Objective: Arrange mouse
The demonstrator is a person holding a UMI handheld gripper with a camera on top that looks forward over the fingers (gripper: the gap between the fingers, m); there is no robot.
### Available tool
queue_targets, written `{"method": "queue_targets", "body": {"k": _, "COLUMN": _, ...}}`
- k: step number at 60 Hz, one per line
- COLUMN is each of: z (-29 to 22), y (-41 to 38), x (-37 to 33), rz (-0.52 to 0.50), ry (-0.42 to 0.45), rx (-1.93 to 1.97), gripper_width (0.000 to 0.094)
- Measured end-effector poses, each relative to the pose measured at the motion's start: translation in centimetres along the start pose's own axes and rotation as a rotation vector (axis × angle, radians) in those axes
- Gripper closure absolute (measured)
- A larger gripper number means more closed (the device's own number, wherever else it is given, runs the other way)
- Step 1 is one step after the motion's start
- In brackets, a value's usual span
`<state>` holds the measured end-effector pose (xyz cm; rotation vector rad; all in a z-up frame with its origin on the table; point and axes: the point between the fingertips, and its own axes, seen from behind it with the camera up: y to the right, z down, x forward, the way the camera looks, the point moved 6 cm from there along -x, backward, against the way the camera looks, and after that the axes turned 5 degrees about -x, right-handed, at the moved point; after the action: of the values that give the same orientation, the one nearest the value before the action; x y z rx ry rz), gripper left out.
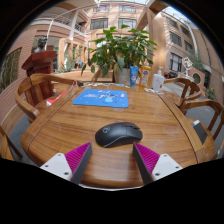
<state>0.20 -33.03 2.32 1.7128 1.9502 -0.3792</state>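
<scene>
A black computer mouse [118, 134] lies on the wooden table [60, 125], just ahead of my gripper [112, 160] and roughly centred on the gap between the fingers. Both fingers stand wide apart with their magenta pads [77, 157] facing inward and only bare table between them. The gripper is open and touches nothing. Beyond the mouse, toward the far side of the table, lies a blue mouse mat [101, 98] with a white pattern.
Wooden chairs [35, 88] stand around the table, one at the left and others at the right [193, 95]. A potted green plant [118, 55] stands at the table's far edge, with a building behind it.
</scene>
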Motion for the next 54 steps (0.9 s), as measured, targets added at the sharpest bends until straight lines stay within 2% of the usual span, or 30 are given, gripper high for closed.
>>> {"method": "queue_targets", "body": {"k": 20, "z": -4.3, "y": 0.3, "x": 6.4, "rz": 0.030, "ry": -0.061, "rx": 0.085, "gripper_width": 0.0068}}
{"method": "queue_targets", "body": {"k": 27, "z": -6.1, "y": -0.6, "x": 8.6, "rz": 0.012, "ry": -0.076, "rx": 0.093, "gripper_width": 0.0070}}
{"method": "queue_targets", "body": {"k": 35, "z": -7.0, "y": -1.0, "x": 9.3, "rz": -0.033, "ry": -0.085, "rx": 0.145, "gripper_width": 0.0071}}
{"method": "queue_targets", "body": {"k": 54, "z": -7.9, "y": -0.6, "x": 10.1, "rz": -0.014, "ry": -0.073, "rx": 0.153, "gripper_width": 0.0082}}
